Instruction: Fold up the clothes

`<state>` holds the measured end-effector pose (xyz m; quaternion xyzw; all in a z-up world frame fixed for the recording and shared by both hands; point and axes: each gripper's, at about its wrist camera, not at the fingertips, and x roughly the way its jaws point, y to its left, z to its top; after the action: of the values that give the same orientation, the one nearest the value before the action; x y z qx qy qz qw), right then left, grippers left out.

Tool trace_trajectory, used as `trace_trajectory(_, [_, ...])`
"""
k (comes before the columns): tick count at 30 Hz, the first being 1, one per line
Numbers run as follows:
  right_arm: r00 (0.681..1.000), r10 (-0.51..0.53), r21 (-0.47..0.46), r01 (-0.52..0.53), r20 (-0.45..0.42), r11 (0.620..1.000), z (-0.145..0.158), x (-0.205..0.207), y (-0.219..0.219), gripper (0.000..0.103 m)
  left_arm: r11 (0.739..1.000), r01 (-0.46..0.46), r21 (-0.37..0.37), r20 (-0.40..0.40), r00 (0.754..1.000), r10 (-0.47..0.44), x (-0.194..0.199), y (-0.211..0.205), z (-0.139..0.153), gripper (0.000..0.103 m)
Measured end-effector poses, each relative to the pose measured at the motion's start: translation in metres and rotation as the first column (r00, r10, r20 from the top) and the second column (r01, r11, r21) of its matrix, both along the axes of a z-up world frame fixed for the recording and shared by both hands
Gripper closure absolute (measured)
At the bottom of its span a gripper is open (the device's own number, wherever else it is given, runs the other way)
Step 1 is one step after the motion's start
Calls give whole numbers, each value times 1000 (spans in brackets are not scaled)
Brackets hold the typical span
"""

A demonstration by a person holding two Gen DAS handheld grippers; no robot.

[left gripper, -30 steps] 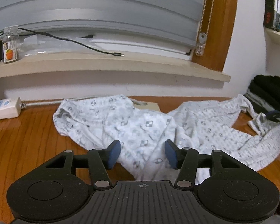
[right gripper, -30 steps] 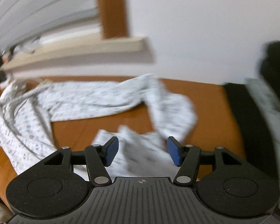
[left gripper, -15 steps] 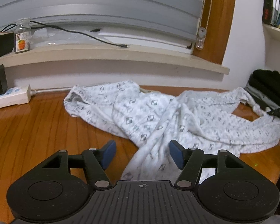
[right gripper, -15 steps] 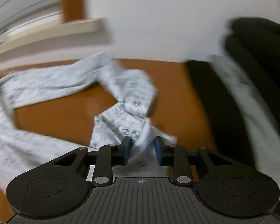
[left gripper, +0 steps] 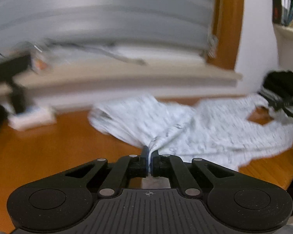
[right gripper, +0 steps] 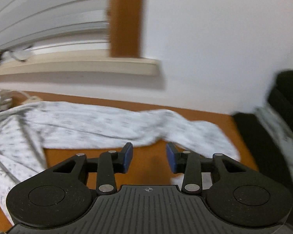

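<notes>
1. Since half a second ago the left gripper (left gripper: 150,157) has snapped closed from wide open onto a bunched fold of the patterned white garment (left gripper: 195,130), and the right gripper (right gripper: 148,159), which then pinched a sleeve end, has let go.
2. Far left in the left wrist view, a white power strip (left gripper: 31,117) lies on the wooden table (left gripper: 48,148) below the window sill (left gripper: 127,76); all of it is blurred.
3. The left jaws are pressed together with cloth gathered between the pads, and the fabric fans out from them toward the wall.
4. The garment spreads across the table to the right, and its sleeve (right gripper: 111,124) runs across the right wrist view.
5. The right jaws are partway apart and opening, nothing between them but bare table; the sleeve lies just beyond the fingertips (right gripper: 128,153).
6. Far right, dark clothes (right gripper: 283,128) are piled against the wall.
</notes>
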<state>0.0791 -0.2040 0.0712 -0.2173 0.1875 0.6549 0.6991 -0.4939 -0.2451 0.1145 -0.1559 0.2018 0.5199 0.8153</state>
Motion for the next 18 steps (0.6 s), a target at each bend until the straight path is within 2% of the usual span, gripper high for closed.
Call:
trace_trajectory(5, [996,91,-38,-91,14,995,-12,-33,21,63,980,-165,111,-25,985,169,-73,-21,53,101])
trace_trajectory(7, [993,117,-52,-117,5,992,-19,-42,25,63,972,-201,121,-24,979,205,-88,-27,63,101])
trace_trajectory(11, [992,127,-67,-126,22,990,-37,-48,30,62,982,-187,40,-76,979,189,-93,-28,52,100])
trace_trajectory(14, [993,115,-49,-114,6,992,-41,-42,29,55,984,-175,-23,-112,979,172,-89,-25,32,89])
trace_trajectory(15, [994,110,-47,-110,-4,993,-41,-40,30,52,983,-178,-35,-114,978,173,-90,-25,27,81])
trace_trajectory(17, [995,101,-49,-102,-24,994,-41,-35,31,50,980,-194,-35,-92,977,190,-96,-26,25,72])
trace_trajectory(18, [995,98,-51,-99,-30,994,-42,-34,31,49,979,-203,-32,-78,977,200,-99,-26,25,70])
